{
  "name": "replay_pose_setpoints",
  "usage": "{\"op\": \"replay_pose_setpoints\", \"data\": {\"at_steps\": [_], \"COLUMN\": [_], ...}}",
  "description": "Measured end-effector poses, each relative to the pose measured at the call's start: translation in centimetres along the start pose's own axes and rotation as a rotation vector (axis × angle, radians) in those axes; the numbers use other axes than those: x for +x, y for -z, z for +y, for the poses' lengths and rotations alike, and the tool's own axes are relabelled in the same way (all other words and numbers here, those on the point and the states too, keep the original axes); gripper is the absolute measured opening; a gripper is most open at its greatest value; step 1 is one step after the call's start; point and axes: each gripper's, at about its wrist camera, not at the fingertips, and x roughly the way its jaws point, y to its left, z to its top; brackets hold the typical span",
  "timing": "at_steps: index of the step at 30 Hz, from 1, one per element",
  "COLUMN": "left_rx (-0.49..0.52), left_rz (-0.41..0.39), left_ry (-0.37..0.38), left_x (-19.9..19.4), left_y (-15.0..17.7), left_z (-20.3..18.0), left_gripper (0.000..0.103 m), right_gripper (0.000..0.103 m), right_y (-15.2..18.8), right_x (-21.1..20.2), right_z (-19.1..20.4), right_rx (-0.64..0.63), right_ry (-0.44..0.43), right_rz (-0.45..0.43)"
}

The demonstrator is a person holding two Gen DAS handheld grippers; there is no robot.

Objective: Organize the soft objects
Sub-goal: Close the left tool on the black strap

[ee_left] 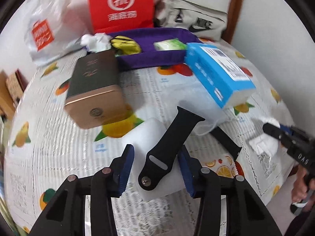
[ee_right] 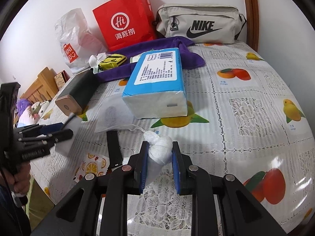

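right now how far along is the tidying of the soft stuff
Partly done. Already on the purple cloth: a yellow pouch, a crumpled white wad and a green pack. In hand: the right gripper is shut on a white bundle; the left gripper has closed on a white sponge with a black strap lying on it. Left: the tissue pack and mesh bag.

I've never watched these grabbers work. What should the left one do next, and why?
Probably lift. The left gripper looks closed around the white sponge with the black watch strap lying across it, so raising both and carrying them toward the purple towel, where other soft things lie, seems next.
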Motion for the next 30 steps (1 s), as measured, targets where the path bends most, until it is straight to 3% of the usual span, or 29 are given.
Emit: {"op": "replay_pose_setpoints", "data": {"at_steps": [11, 23, 30], "left_rx": [-0.133, -0.052, 0.056], "left_rz": [-0.040, -0.045, -0.031], "left_ry": [0.048, 0.088, 0.016], "left_x": [-1.1, -0.5, -0.1], "left_y": [1.2, 0.7, 0.7], "left_z": [4.7, 1.7, -0.3], "left_gripper": [0.036, 0.041, 0.041], "right_gripper": [0.023, 0.023, 0.023], "right_y": [0.0, 0.2, 0.4], "right_x": [0.4, 1.1, 1.3], "right_z": [0.8, 2.3, 1.6], "right_rx": [-0.015, -0.046, -0.029], "right_ry": [0.004, -0.003, -0.001], "right_rz": [0.017, 0.043, 0.050]}}
